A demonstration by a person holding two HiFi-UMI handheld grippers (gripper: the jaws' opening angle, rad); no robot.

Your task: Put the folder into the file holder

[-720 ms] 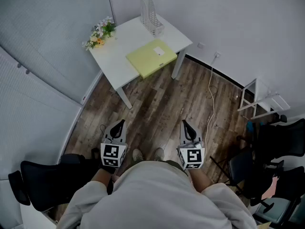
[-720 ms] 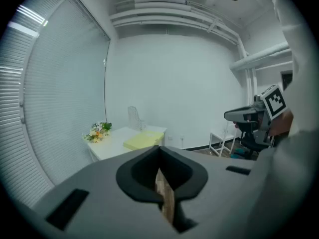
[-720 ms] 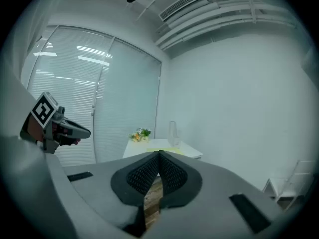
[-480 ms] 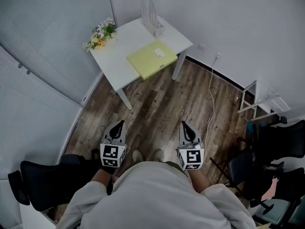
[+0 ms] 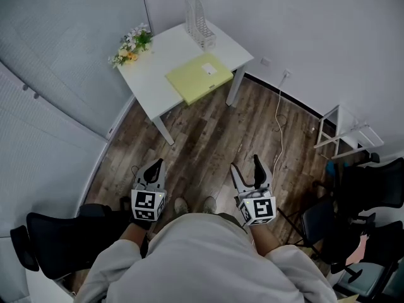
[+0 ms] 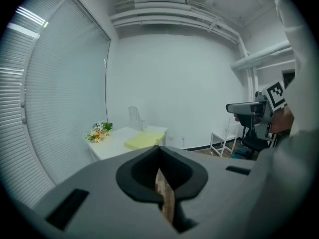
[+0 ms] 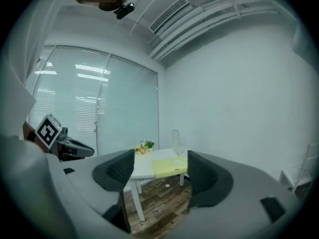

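Folder (image 5: 199,76) flat on table (image 5: 153,74), well apart from right gripper (image 5: 245,164), jaws spread

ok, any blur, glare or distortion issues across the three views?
Head view: sharp, evenly lit, wall curves from the wide lens, yellow folder crisp. Left gripper view: strong fisheye, dark corners, window blinds bright at left. Right gripper view: same fisheye, hazier overall, yellow folder soft.

Below me the floor (image 5: 208,144) is grained wood plank, dull and worn; the table (image 5: 154,68) looks smooth matt white, the folder (image 5: 197,77) matt yellow-green, the holder (image 5: 199,25) pale, see-through plastic
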